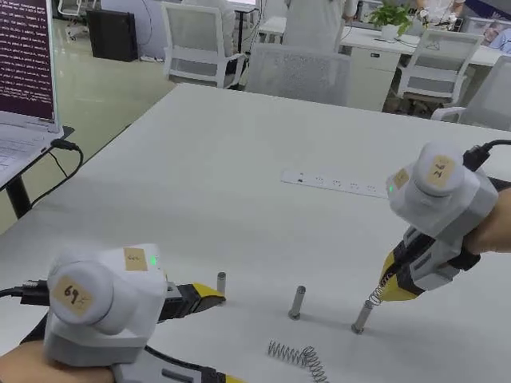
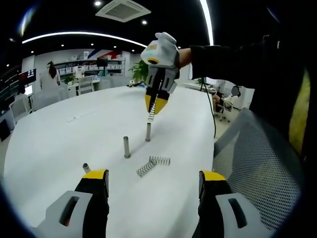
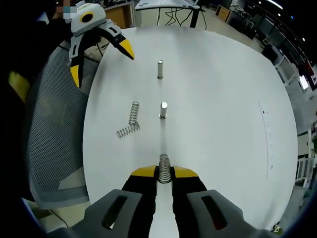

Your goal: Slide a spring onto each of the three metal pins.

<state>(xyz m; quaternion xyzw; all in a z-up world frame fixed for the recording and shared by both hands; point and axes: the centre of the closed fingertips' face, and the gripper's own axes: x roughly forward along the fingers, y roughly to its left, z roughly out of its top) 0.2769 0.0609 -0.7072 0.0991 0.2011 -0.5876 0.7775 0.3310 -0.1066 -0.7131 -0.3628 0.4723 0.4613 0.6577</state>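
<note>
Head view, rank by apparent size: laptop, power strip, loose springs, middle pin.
1. laptop, largest even though the frame edge crops it
2. power strip, and it sits farther back
3. loose springs, the pair taken together
4. middle pin

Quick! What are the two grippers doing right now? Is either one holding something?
Left gripper: open, holding nothing.
Right gripper: shut on a spring.
</note>
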